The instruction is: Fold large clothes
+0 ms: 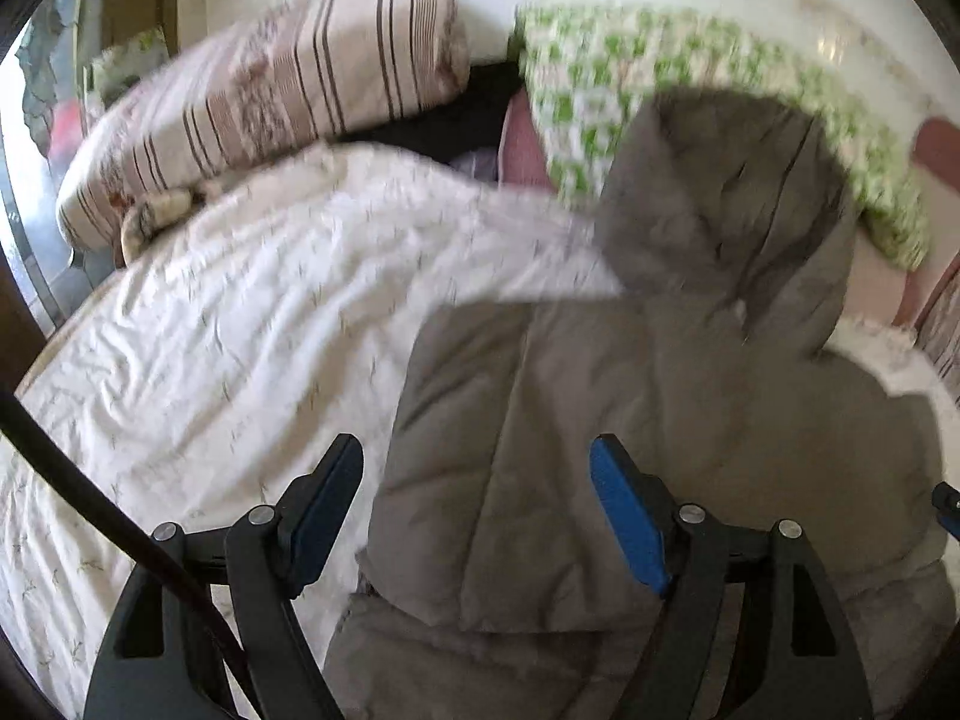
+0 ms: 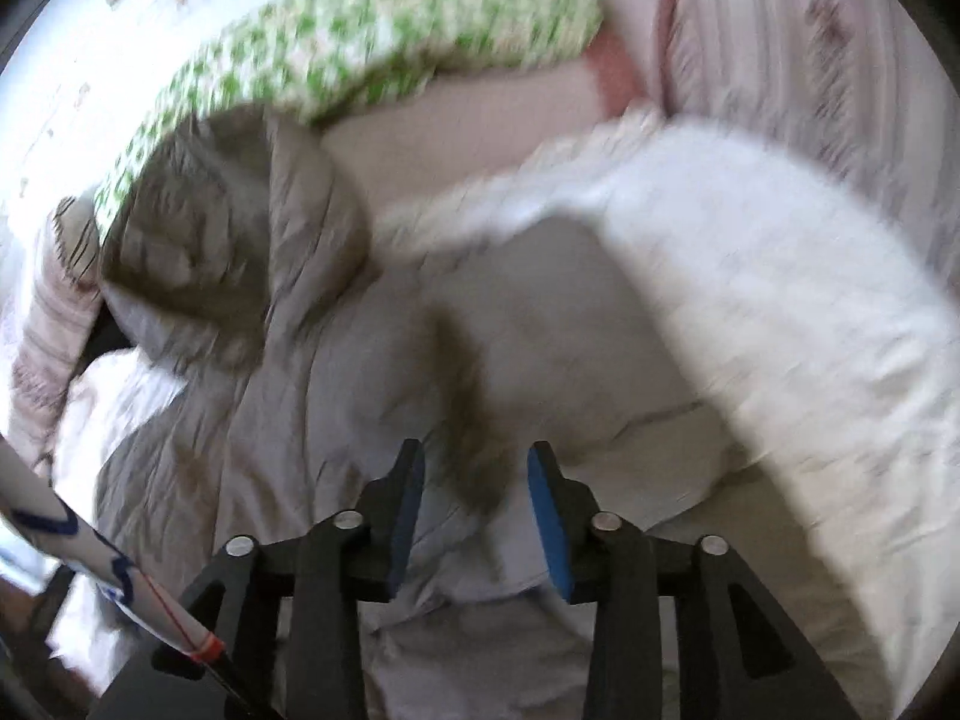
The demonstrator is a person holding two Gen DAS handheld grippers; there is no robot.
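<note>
A grey-brown padded jacket (image 1: 630, 420) lies on a white bedcover (image 1: 210, 330), with its hood (image 1: 720, 198) toward the pillows. My left gripper (image 1: 477, 468) hovers over the jacket's left edge. Its jaws are wide open and the blue pads (image 1: 624, 516) touch no cloth. In the right wrist view the jacket (image 2: 336, 396) runs from the hood (image 2: 222, 240) down to the fingers. My right gripper (image 2: 477, 462) stands open over it. A dark raised fold (image 2: 474, 420) sits between the pads, which do not press on it. Both views are blurred.
A striped pillow (image 1: 270, 102) and a green patterned pillow (image 1: 690, 78) lie at the head of the bed. The green pillow (image 2: 360, 48) and striped bedding (image 2: 810, 60) show beyond the white cover (image 2: 750, 300). A black cable (image 1: 90, 498) crosses the lower left.
</note>
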